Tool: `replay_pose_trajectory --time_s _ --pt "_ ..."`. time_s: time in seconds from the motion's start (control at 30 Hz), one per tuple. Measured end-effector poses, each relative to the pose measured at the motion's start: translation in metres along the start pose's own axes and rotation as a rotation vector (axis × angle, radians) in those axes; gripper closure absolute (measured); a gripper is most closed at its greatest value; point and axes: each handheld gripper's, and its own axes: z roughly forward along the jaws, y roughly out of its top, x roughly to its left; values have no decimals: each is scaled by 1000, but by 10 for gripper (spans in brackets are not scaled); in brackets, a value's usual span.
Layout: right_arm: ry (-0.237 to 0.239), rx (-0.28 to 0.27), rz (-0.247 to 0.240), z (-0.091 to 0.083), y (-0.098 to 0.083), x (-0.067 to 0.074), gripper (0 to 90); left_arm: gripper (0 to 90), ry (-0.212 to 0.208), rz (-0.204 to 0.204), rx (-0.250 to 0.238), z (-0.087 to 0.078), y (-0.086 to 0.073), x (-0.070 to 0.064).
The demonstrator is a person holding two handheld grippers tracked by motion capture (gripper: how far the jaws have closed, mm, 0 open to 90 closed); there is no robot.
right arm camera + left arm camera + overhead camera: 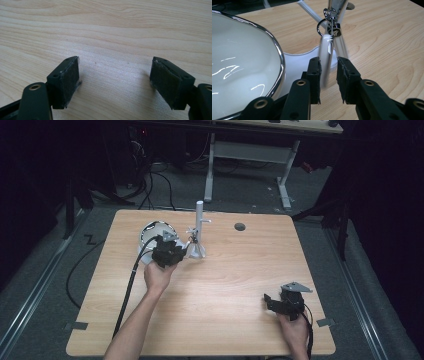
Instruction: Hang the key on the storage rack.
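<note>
Toward the desk's far left, beside the chrome-rimmed white bowl (242, 65), my left gripper (329, 71) brackets a blurred white tag (325, 58) hanging by a key ring from the white upright stand (199, 227) — jaws parted, no contact I can confirm. I judge the grasp barely begun; closing and lifting off remain. The forearm reaches forward. My right gripper (281, 302) rests wide open near the desk's near right corner — idle.

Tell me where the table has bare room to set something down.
Free: the wood between the stand and the right gripper, and the near-left corner. Crowded: around the bowl, where the left gripper works at the keychain.
</note>
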Motion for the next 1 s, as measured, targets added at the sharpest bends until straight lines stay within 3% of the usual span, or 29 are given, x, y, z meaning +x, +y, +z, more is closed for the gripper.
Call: replay_pose_trajectory --time_s 0.13,0.43,1.0 --pt "0 0 0 0 0 0 236 705 4 4 1 -2 -1 0" --pt "0 0 0 0 0 0 235 584 4 -10 -22 -14 -3 0" --pt "0 0 0 0 0 0 235 484 13 -27 -81 -42 -7 6"
